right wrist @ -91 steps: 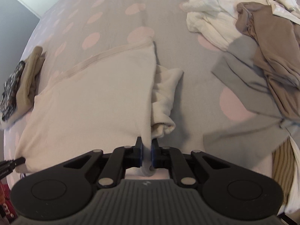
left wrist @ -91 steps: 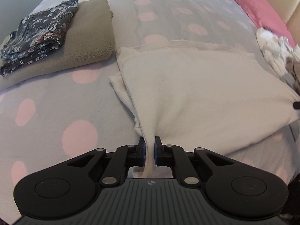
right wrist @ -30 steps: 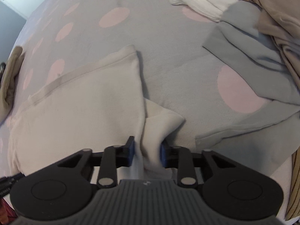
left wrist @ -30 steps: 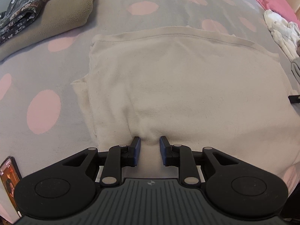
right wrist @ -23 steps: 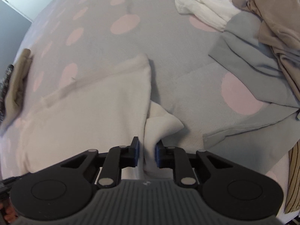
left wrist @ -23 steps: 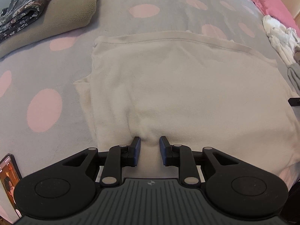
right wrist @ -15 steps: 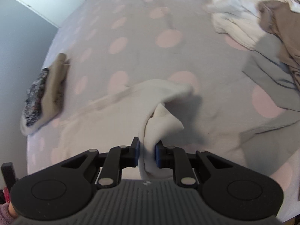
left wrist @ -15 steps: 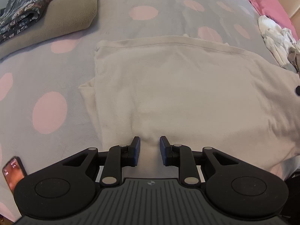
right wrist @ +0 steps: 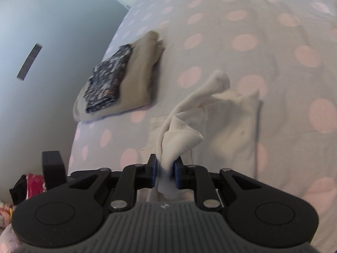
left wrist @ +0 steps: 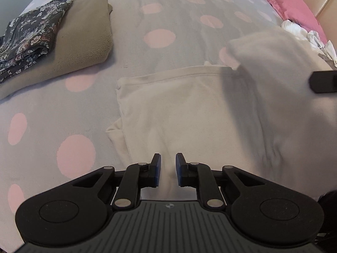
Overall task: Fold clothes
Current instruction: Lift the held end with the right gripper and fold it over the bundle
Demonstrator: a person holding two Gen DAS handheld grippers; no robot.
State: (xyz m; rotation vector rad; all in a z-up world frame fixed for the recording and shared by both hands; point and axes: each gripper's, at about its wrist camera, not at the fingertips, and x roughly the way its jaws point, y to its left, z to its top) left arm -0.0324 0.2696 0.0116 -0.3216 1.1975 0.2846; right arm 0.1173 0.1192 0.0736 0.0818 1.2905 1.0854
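A cream garment (left wrist: 189, 109) lies flat on the dotted bedspread (left wrist: 168, 16). Its right side (left wrist: 278, 80) is raised, blurred, and hangs over the flat part. My left gripper (left wrist: 168, 168) hovers over the garment's near edge. Its jaws are closing, with a gap still showing and cloth lying below it, not pinched. My right gripper (right wrist: 165, 169) is shut on a bunched fold of the cream garment (right wrist: 179, 141), held above the bed, with a sleeve (right wrist: 217, 80) trailing forward. A black part of the right gripper (left wrist: 322, 81) shows at the right edge of the left wrist view.
A folded tan garment (left wrist: 84, 33) with a dark floral one (left wrist: 31, 33) on top sits at the back left. A pink pillow (left wrist: 290, 2) and crumpled white clothes (left wrist: 305, 33) lie at the far right. A grey wall (right wrist: 42, 42) borders the bed.
My right gripper has lifted the garment's right side and swung it leftward over the flat part. My left gripper rose a little and its jaws narrowed.
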